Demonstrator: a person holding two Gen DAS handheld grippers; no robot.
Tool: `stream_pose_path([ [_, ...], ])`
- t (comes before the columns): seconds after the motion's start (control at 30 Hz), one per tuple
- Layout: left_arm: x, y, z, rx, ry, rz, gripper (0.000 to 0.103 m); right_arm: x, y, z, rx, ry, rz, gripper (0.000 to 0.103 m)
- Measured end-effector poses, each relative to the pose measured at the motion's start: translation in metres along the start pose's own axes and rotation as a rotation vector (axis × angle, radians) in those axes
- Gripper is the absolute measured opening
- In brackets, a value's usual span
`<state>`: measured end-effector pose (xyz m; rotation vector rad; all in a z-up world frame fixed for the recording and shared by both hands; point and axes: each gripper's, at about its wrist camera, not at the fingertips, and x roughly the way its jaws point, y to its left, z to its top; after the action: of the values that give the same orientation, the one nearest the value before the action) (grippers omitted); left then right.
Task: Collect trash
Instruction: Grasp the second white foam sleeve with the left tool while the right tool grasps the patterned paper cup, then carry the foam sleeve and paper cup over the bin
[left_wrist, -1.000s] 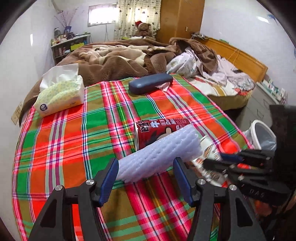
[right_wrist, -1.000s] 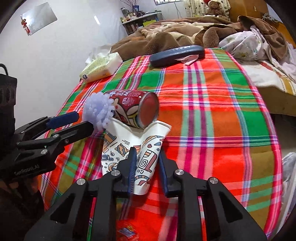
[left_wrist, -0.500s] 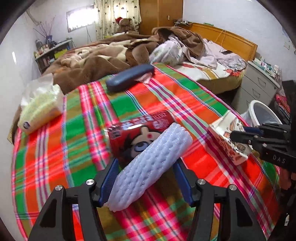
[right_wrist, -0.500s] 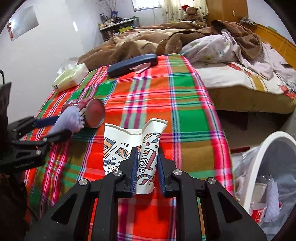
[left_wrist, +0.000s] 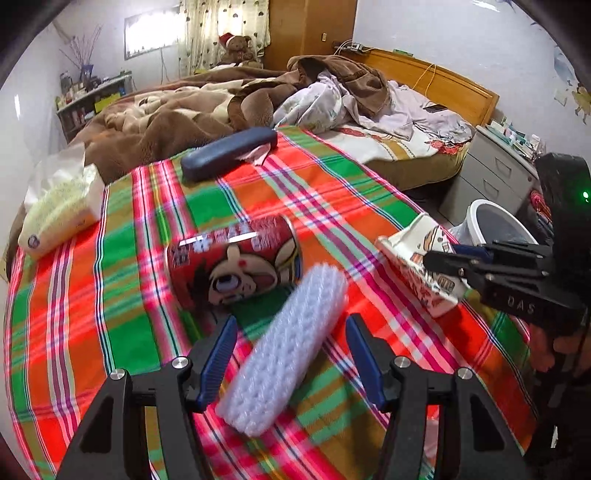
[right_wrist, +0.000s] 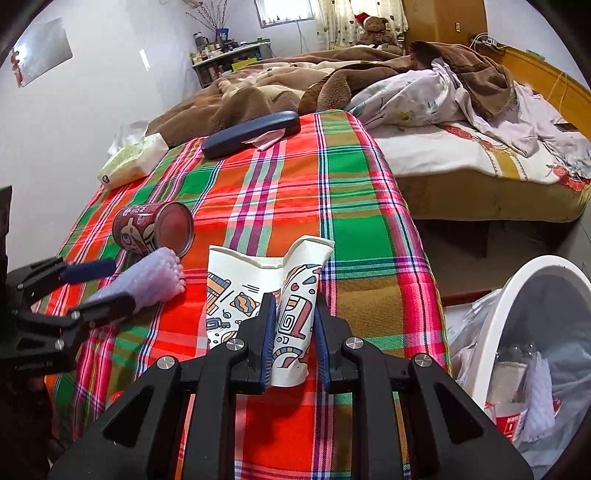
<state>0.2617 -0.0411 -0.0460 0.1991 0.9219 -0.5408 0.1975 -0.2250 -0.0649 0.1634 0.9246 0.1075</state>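
Two grippers, both loaded. Left gripper (left_wrist: 291, 362) clamps a white bubble-wrap roll (left_wrist: 286, 347), long axis diagonal, above the plaid bedspread (right_wrist: 354, 184) near its front edge. Right gripper (right_wrist: 293, 332) is pinched tight on a crushed patterned paper cup (right_wrist: 258, 291). White lined trash bin (right_wrist: 495, 317) stands off the right edge, nearer the right hand.

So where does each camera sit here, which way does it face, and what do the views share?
Left wrist: on the left gripper, facing down the plaid cloth; bubble-wrap roll between its fingers, right gripper alongside.
Right wrist: on the right gripper, shut on the crushed paper cup; bin beside.
Shared: red can, bin.
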Motion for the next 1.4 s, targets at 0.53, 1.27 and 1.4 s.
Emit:
stream_pose_path([
  [0.53,0.019,-0.006,-0.007,-0.065,0.073,0.017,0.037,0.003,0.002,-0.004,0.000,0.001,0.042,0.020],
  [1.27,-0.043,-0.039,-0.026,-0.159,-0.045,0.036,0.033,-0.029,0.000,-0.018,0.022,-0.072,0.071,0.019],
  [1.4,-0.057,-0.057,-0.027,-0.151,-0.073,0.035,0.033,-0.043,-0.008,-0.022,0.036,-0.095,0.066,0.019],
])
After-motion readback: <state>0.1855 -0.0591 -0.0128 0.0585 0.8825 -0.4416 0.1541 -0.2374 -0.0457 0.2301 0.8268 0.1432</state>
